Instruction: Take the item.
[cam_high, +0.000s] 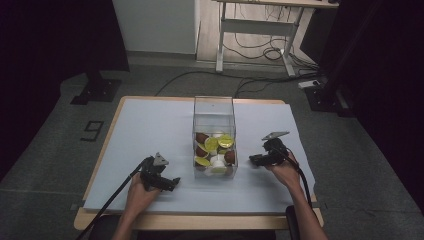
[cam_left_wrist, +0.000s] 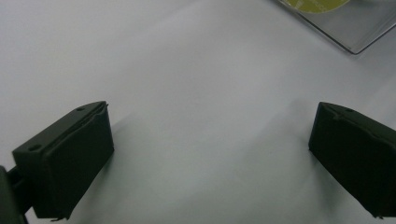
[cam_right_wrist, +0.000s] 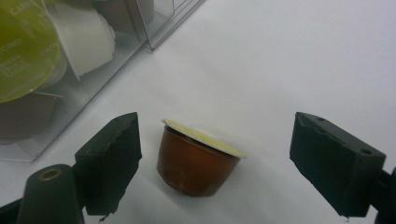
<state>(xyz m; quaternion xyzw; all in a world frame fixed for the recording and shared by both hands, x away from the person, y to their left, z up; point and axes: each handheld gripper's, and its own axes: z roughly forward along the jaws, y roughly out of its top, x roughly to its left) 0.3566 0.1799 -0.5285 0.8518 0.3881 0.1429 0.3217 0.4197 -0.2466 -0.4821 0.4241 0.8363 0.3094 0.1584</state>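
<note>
A brown coffee capsule (cam_right_wrist: 196, 163) with a pale yellow lid stands upright on the white sheet, just outside the clear plastic box (cam_right_wrist: 156, 23). My right gripper (cam_right_wrist: 215, 122) is open, and the capsule sits between its jaws, nearer the left one, touching neither. In the high view the right gripper (cam_high: 253, 160) lies at the box's (cam_high: 214, 107) right side, pointing at it. The box holds several capsules (cam_high: 212, 146), brown, yellow-lidded and white. My left gripper (cam_high: 174, 183) rests open on the sheet to the box's front left. Its jaws (cam_left_wrist: 212, 109) hold nothing, and a corner of the box (cam_left_wrist: 357, 32) shows beyond them.
A white sheet (cam_high: 150, 130) covers the wooden table (cam_high: 200, 221). Cables trail from both grippers toward the table's near edge. Behind the table, a desk frame (cam_high: 260, 30) and loose cables stand on the floor. Dark stands flank the table at left and right.
</note>
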